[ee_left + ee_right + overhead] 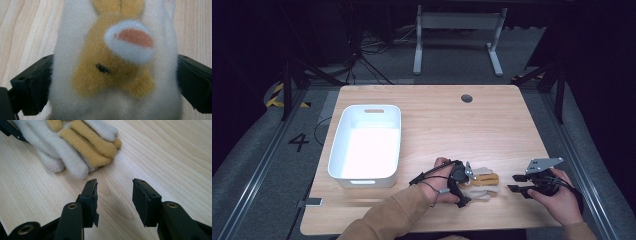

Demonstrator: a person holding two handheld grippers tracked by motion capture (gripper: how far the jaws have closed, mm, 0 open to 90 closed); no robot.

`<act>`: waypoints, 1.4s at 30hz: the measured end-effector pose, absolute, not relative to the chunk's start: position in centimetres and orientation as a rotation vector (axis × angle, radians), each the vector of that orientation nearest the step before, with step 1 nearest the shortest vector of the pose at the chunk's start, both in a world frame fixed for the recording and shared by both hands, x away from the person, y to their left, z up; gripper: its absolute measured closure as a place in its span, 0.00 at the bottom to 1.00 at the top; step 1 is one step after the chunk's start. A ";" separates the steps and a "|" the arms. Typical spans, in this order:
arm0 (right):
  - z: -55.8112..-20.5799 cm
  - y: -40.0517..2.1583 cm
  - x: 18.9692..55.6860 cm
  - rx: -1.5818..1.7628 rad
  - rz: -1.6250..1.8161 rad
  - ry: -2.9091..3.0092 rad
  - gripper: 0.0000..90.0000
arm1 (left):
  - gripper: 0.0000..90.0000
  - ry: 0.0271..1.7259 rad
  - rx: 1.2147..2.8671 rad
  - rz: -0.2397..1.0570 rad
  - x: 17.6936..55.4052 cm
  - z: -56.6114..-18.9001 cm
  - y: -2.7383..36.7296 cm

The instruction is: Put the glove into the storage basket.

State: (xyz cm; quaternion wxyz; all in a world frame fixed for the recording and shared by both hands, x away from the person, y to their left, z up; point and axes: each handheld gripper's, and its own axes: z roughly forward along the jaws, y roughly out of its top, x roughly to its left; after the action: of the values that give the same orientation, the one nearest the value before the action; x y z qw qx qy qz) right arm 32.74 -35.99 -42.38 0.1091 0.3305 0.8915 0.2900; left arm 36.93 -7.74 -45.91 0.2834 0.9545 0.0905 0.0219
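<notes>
A light wooden table (492, 125) carries a white rectangular bin (367, 145) on its left half; the bin has handle slots at its near and far ends. A round dark grommet hole (466, 98) sits near the table's far edge. Beyond the table stands a grey metal frame (457, 30). Cables (367, 50) lie on the floor.

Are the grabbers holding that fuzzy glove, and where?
The left gripper has the cream-and-yellow glove between its wide jaws at the cuff end, but whether the pads press on it cannot be told. The right gripper is open and holds nothing.
</notes>
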 end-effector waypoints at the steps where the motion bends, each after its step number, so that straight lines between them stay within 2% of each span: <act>1: -42.4 -36.0 32.8 0.974 0.854 2.622 0.62 | 0.08 0.248 2.546 0.060 36.9 -45.8 -7.7; 3: -42.5 -36.0 32.8 0.974 0.856 2.622 0.62 | 0.10 0.257 2.547 0.059 36.9 -45.7 -7.7; 10: -42.7 -36.0 32.9 0.993 0.856 2.620 0.62 | 0.48 0.292 2.532 0.079 37.4 -45.1 -7.0; 11: -42.7 -36.0 32.9 0.993 0.856 2.620 0.62 | 0.48 0.291 2.530 0.082 37.3 -45.1 -7.0; 12: -42.7 -36.1 32.9 0.993 0.860 2.616 0.62 | 0.54 0.290 2.534 0.085 37.3 -45.0 -7.0; 16: -42.6 -36.1 32.9 0.990 0.864 2.613 0.62 | 0.63 0.314 2.530 0.085 37.2 -44.9 -7.0; 26: -42.9 -36.3 33.0 1.006 0.870 2.610 0.62 | 0.72 0.382 2.527 0.060 37.2 -44.3 -6.9; 42: -42.8 -36.8 34.3 1.031 0.916 2.593 0.62 | 0.74 0.517 2.454 0.030 36.8 -39.6 -4.2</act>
State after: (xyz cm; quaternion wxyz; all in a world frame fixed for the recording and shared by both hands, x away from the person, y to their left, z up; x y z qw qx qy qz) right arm 34.35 -36.77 -42.79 0.1021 0.3493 0.8783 0.3102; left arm 36.79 -4.17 -39.60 0.3113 0.9298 0.1959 0.0114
